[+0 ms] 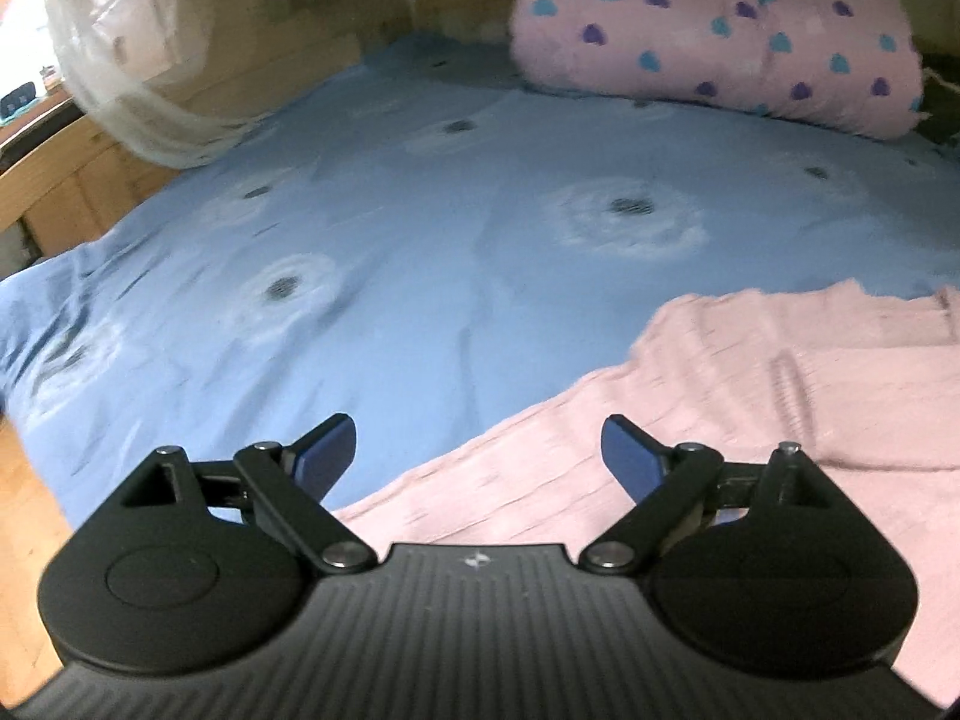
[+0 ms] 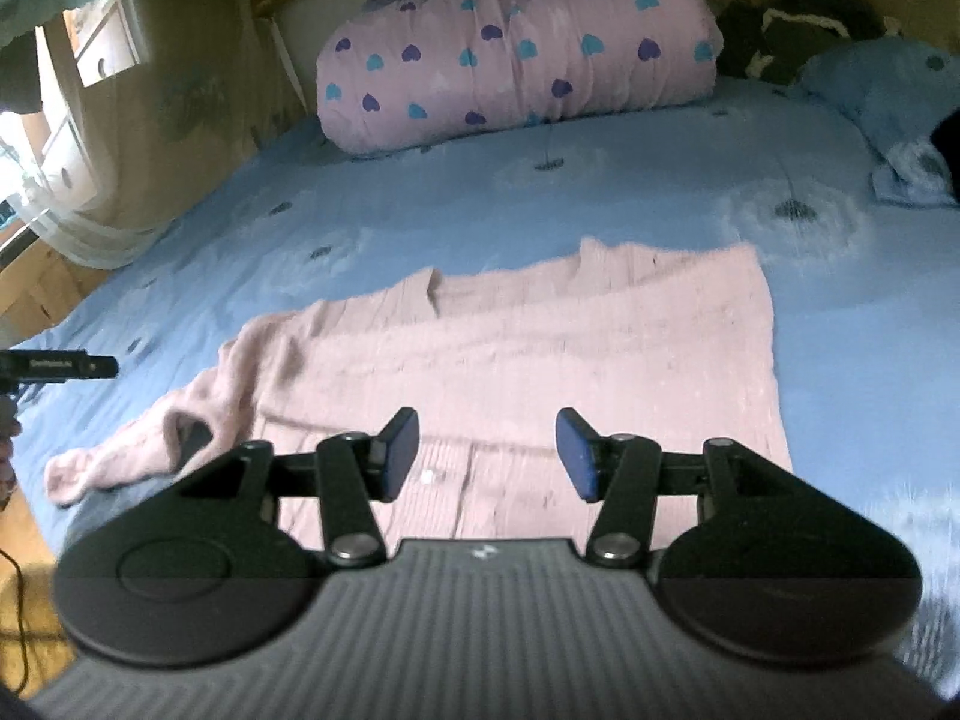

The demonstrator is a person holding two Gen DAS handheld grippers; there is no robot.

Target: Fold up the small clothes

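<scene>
A pale pink knitted sweater [image 2: 540, 336] lies flat on the blue bed sheet [image 2: 300, 240], one sleeve [image 2: 138, 444] trailing toward the bed's near left edge. In the right wrist view my right gripper [image 2: 487, 450] hovers over the sweater's near hem, jaws apart, nothing between the blue pads. In the left wrist view the same sweater [image 1: 750, 384] fills the lower right. My left gripper [image 1: 477, 456] stands wide open above the sweater's left border, with its left finger over bare sheet [image 1: 360, 252]. Nothing is held.
A rolled pink quilt with heart prints [image 2: 516, 48] lies at the bed's far end. A blue pillow [image 2: 888, 114] and dark items sit far right. White netting [image 1: 120, 108] hangs at the left by wooden furniture. Wooden floor [image 1: 24, 480] shows below the bed's left edge.
</scene>
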